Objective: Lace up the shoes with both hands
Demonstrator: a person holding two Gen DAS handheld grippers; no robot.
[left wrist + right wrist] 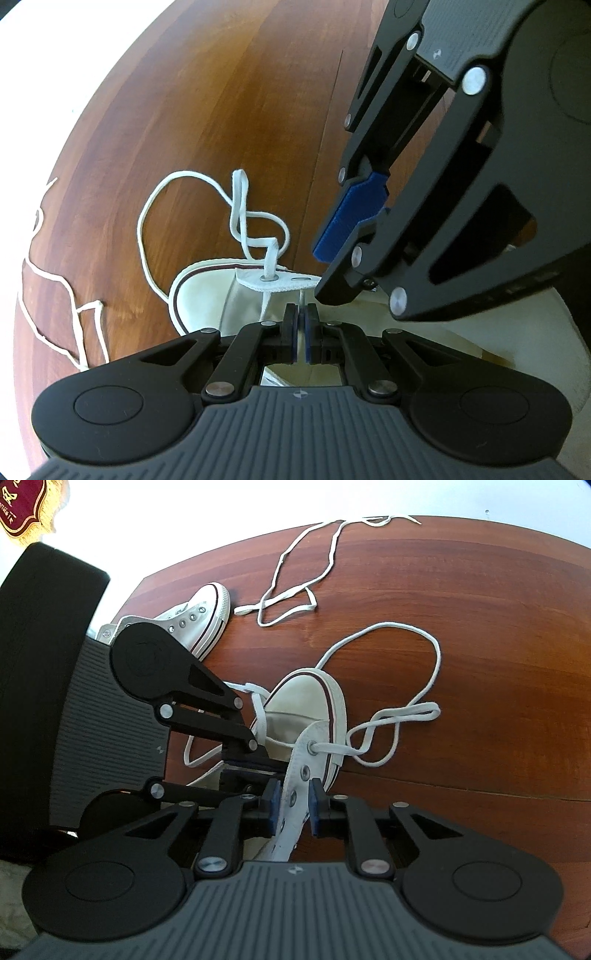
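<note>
A white canvas sneaker [310, 698] lies on the brown wooden table [461, 590], toe pointing away. Its white lace [395, 716] runs through the lowest eyelet [312, 746] and loops loosely over the table to the right. My right gripper [293, 805] is shut on the sneaker's eyelet flap [295, 794]. My left gripper [302, 328] is nearly closed on a thin piece of the lace [303, 295] just under the flap [280, 282]. The left gripper comes in from the left in the right wrist view [255, 764]. The right gripper [354, 236] sits close above the shoe in the left wrist view.
A second white sneaker [195, 616] lies at the far left of the table. A separate loose white lace [295, 590] lies beyond it toward the far edge; it also shows in the left wrist view [70, 314]. A black chair back [40, 664] stands at the left.
</note>
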